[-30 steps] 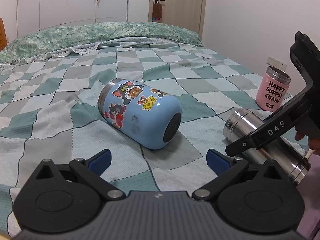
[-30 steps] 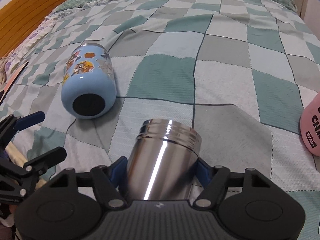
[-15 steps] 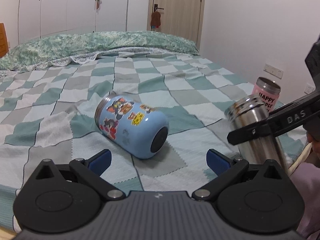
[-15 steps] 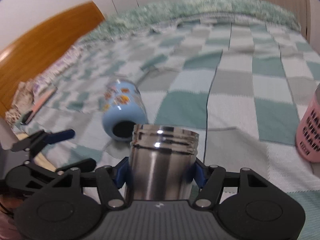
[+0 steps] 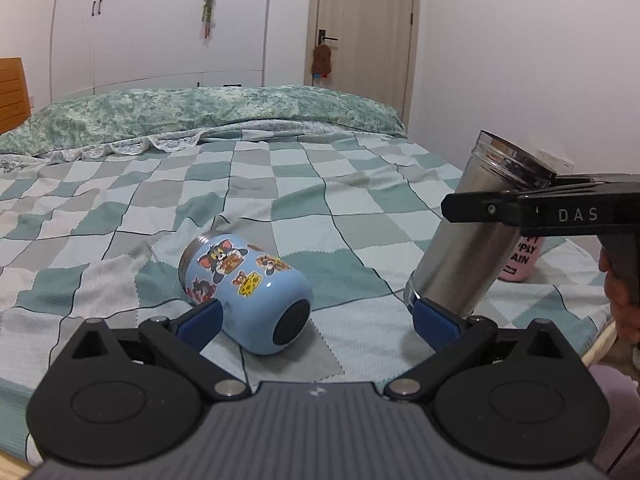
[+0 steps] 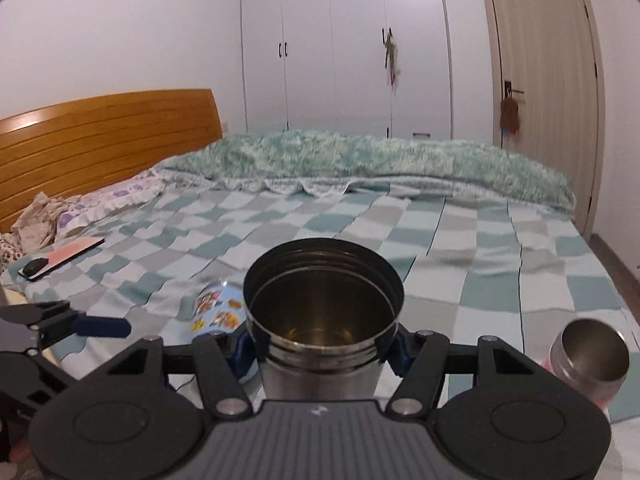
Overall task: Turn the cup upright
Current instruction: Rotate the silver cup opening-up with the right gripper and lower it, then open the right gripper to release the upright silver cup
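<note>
2 cups down; my right gripper (image 6: 322,354) fingers clamp steel cup (image 5: 466,240), tilted. I'd level base onto bed (image 5: 340,216), then release. Left gripper (image 5: 316,322) fingers apart.

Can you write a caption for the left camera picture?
Right gripper tips a steel cup upright on the bed, beside a blue cup lying sideways.

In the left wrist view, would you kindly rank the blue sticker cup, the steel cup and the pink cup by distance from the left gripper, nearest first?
1. Blue sticker cup: lying on its side just ahead of the left gripper, toward its left finger.
2. Steel cup: right side, held tilted by the right gripper.
3. Pink cup: far right, behind the steel cup.
</note>
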Motion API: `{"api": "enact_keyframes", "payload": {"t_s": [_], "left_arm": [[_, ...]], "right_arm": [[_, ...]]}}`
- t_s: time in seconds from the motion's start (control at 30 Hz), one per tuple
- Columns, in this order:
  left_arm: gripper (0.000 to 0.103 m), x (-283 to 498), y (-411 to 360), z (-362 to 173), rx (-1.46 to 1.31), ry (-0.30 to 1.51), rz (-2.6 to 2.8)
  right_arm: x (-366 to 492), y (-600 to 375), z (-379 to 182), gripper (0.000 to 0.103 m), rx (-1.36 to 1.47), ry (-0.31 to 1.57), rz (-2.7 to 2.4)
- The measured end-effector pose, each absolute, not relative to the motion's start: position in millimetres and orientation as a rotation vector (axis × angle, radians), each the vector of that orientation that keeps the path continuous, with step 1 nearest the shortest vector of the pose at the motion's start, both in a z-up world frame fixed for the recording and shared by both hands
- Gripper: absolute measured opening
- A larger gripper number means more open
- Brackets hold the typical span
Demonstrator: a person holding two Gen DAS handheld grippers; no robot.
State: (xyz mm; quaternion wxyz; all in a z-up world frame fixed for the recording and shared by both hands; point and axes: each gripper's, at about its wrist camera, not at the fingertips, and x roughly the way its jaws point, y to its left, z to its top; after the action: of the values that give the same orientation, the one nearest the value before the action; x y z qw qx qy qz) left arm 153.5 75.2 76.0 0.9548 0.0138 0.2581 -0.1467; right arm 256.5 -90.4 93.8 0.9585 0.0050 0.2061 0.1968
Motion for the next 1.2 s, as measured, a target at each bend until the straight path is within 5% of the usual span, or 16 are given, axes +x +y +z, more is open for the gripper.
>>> {"api": "enact_keyframes", "payload": {"t_s": [0.93,1.0,1.07,1.2], "left_arm": [[0.103,176.2,56.4,60.0,0.049,0.577,-0.260],[0.103,172.9,55.4,62.9,0.047,0.571,-0.258],[0.103,166.3,53.6,66.1,0.045,0.561,-0.258],[0.103,137.6,44.6,74.5,0.035,0.511,-0.252]], "right_arm": [[287.4,-82.8,39.3,0.062,-0.050,0.409,0.408],[283.4,-87.4,43.1,0.068,-0.023,0.406,0.418],[272.0,-96.9,48.8,0.095,0.007,0.374,0.404],[230.1,-119.0,57.5,0.099,0.037,0.278,0.405]]}}
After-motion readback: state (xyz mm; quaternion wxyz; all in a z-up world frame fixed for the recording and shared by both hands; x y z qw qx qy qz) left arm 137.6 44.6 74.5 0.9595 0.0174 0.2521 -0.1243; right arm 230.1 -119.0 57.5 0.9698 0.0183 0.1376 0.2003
